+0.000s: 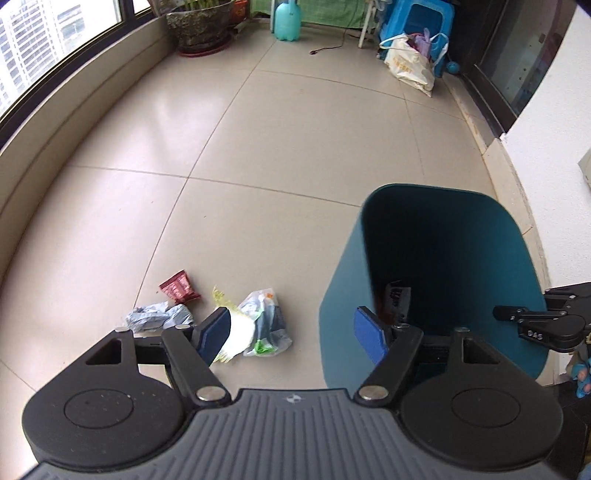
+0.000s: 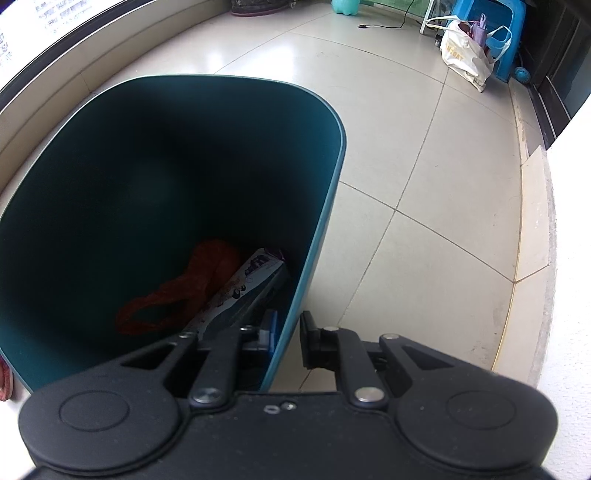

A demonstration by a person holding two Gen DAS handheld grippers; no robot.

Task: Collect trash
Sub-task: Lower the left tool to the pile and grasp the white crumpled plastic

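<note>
We read this as a home's enclosed balcony: tiled floor (image 1: 295, 147), long window (image 1: 44, 55), potted plant (image 1: 201, 26), blue plastic stool (image 1: 421, 18), shopping bag (image 1: 410, 64).

Teal bin (image 1: 343, 295) holds wrappers; crumpled wrappers (image 1: 258, 325) lie on floor beside it.

Landmark: bin (image 1: 436, 266), standing on the floor (image 1: 258, 129). Left of bin, on floor: cluster of four wrappers (image 1: 210, 317), touching or just beside one another. In bin, at the bottom: net bag (image 2: 184, 291) with a flat packet (image 2: 243, 288) leaning beside it. Right tool (image 2: 286, 338) straddles the bin's near wall. Behind bin, well apart: shopping bag (image 1: 410, 66); plant pot (image 1: 199, 26) farther left.
</note>
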